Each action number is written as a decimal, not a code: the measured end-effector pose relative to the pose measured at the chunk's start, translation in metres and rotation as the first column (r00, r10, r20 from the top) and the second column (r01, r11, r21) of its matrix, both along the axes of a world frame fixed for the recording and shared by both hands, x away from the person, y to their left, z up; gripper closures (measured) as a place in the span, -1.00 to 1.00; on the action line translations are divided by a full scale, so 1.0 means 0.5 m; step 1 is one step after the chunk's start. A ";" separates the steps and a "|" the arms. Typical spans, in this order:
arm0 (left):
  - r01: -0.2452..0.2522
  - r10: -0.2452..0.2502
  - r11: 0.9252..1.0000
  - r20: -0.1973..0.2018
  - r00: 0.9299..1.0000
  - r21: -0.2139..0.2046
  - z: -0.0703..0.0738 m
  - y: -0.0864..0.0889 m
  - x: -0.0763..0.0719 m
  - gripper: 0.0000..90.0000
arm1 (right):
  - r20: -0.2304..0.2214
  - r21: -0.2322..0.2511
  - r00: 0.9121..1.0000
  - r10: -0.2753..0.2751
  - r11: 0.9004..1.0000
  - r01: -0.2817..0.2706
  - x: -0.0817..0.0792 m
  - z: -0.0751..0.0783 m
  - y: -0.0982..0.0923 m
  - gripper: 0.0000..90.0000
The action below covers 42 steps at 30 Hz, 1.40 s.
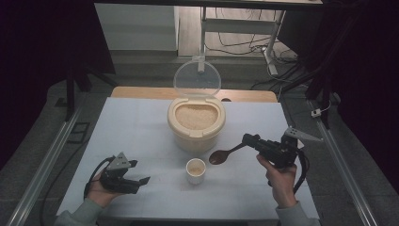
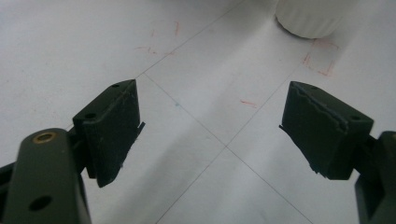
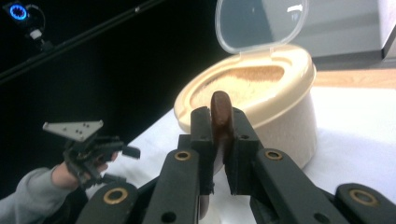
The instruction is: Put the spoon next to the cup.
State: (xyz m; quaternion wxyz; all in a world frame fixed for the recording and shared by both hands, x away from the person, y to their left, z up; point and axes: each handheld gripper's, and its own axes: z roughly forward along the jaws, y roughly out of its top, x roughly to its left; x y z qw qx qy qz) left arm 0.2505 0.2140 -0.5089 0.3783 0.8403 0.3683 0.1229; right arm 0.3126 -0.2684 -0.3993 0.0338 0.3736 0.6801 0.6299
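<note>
Table (image 1: 141, 122): spans the middle of the high view; everything below sits on or over it.
Rice container (image 1: 196, 123): centre of table, toward the far edge; rice inside.
Lid (image 1: 197, 78): stands upright at the container's far rim.
Cup (image 1: 195, 170): just before the container, on the near side, apart from it.
Spoon (image 1: 225, 155): right of the cup, before the container's right side; bowl end toward the cup, handle running right into the right gripper (image 1: 251, 140).
Left gripper (image 1: 139, 172): near-left of table, left of the cup, well apart from the spoon.
Right gripper: near-right, opposite the left gripper.
</note>
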 end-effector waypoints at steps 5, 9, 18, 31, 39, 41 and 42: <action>-0.001 0.001 1.000 0.002 1.000 -0.004 0.000 0.000 -0.002 -0.58 | -0.057 -0.054 0.997 0.046 0.997 -0.049 0.010 -0.014 0.003 0.84; -0.006 0.006 1.000 0.002 1.000 -0.005 0.000 0.002 -0.002 -0.58 | -0.093 -0.104 0.993 0.072 0.991 -0.081 0.017 -0.028 0.011 0.84; -0.016 0.016 1.000 0.002 1.000 -0.005 -0.003 0.006 -0.003 -0.58 | -0.200 -0.153 0.968 0.149 0.971 -0.182 0.031 -0.057 0.029 0.84; -0.005 0.005 1.000 -0.001 1.000 0.004 -0.005 0.004 -0.002 -0.59 | -0.318 -0.228 0.922 0.219 0.927 -0.299 0.045 -0.092 0.065 0.84; -0.004 0.004 1.000 -0.004 1.000 0.008 -0.006 0.003 -0.001 -0.59 | -0.321 -0.242 0.928 0.191 0.931 -0.275 0.069 -0.102 0.082 0.79; -0.004 0.004 1.000 -0.004 1.000 0.007 -0.006 0.003 -0.001 -0.59 | -0.312 -0.250 0.933 0.179 0.932 -0.263 0.076 -0.107 0.088 0.76; -0.005 0.005 1.000 -0.004 1.000 0.007 -0.006 0.003 -0.001 -0.59 | -0.308 -0.258 0.936 0.169 0.932 -0.253 0.080 -0.111 0.091 0.75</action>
